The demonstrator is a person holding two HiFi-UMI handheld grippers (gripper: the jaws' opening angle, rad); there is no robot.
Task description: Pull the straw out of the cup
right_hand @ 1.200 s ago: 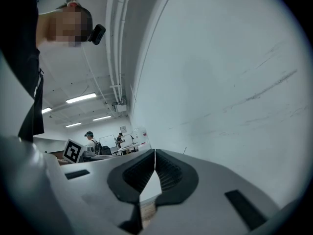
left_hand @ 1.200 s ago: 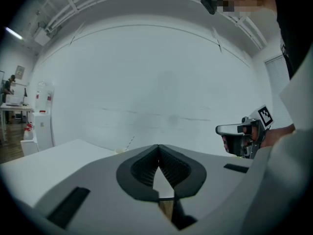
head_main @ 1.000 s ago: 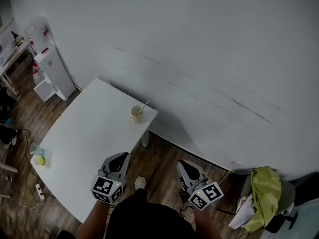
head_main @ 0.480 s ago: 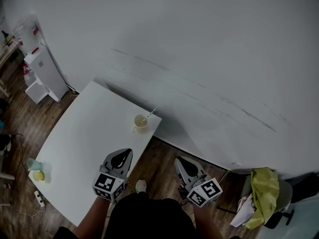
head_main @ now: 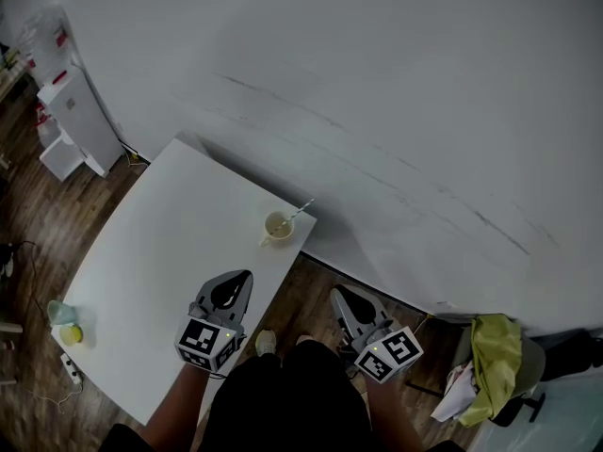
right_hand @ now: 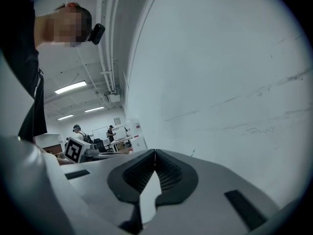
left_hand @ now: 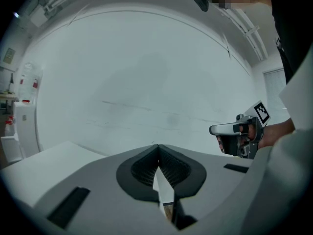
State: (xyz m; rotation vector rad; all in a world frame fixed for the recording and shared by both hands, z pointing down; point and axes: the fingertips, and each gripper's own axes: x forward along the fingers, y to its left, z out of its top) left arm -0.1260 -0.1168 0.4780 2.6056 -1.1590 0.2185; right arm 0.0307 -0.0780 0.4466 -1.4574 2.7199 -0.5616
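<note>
A pale cup (head_main: 277, 227) stands near the far right edge of the white table (head_main: 170, 252), with a thin straw (head_main: 301, 210) leaning out toward the wall. My left gripper (head_main: 239, 280) hovers over the table's near right edge, a good way short of the cup, jaws shut and empty. My right gripper (head_main: 336, 296) hangs over the wooden floor to the right of the table, also shut on nothing. In the left gripper view the jaws (left_hand: 157, 147) meet at the tips; the right gripper view shows its jaws (right_hand: 155, 152) closed the same way.
A small cup with something yellow (head_main: 66, 320) sits at the table's near left corner. A white cabinet (head_main: 80, 121) stands at the far left. A chair draped with yellow-green cloth (head_main: 492, 370) is at the right. A plain white wall (head_main: 396, 111) runs behind the table.
The view has shifted: the table and cup sit a little further right and lower in the head view. Both grippers stay shut and hold about the same places.
</note>
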